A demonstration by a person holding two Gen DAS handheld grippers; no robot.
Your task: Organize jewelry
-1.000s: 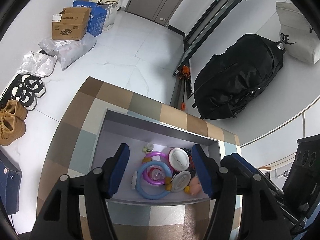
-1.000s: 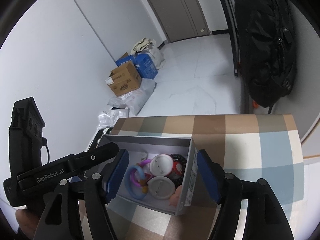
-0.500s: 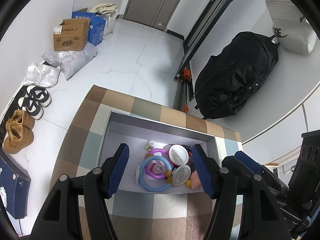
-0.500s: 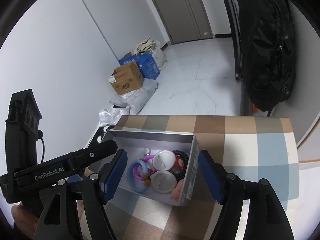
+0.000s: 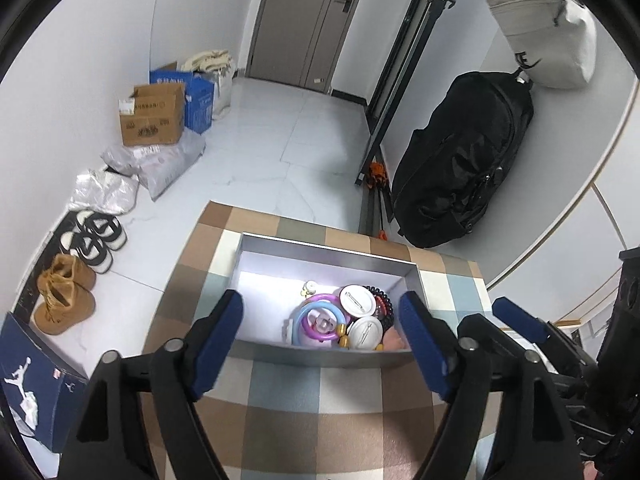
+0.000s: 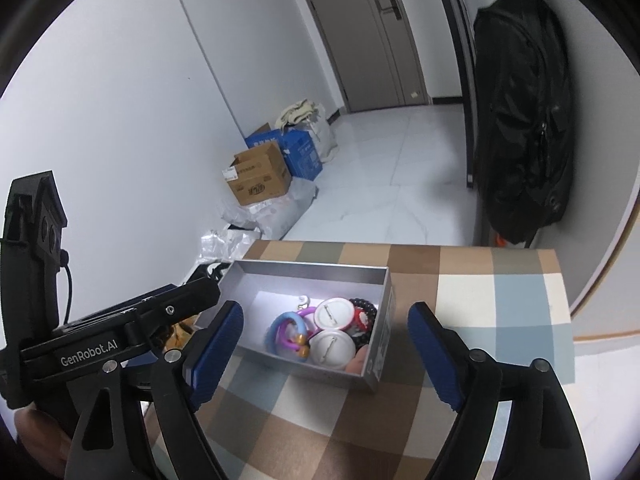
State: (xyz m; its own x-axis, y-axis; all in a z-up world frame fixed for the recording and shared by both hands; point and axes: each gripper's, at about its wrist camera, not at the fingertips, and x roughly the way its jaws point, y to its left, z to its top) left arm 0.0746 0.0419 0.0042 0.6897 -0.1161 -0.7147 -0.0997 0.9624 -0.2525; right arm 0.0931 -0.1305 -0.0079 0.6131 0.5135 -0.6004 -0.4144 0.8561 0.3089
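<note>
Checkered brown, cream and blue cloth-covered bench [image 5: 312,400] is sitting in a white-walled room with a pale marble-look tiled floor [image 5: 280,140]. Brown cardboard box [image 5: 152,120], blue carton [image 5: 198,98] and tan boots [image 5: 64,292] are lying along the left wall; a black backpack [image 5: 464,160] is leaning at right.

Left hand-held gripper [image 5: 320,338] is hovering above the bench's near edge, blue-padded jaws spread wide, nothing between them. Right hand-held gripper [image 6: 324,354] is also hanging wide and empty, angled in from the right.

Open grey rectangular cardboard box [image 5: 332,250] is resting on the bench, long axis running left-right in the left view. Jewelry is piling in its right end: light-blue plastic ring [image 5: 318,324], purple ring [image 5: 320,300], two white round pin badges [image 5: 358,300], dark beaded bracelet [image 5: 384,304].
</note>
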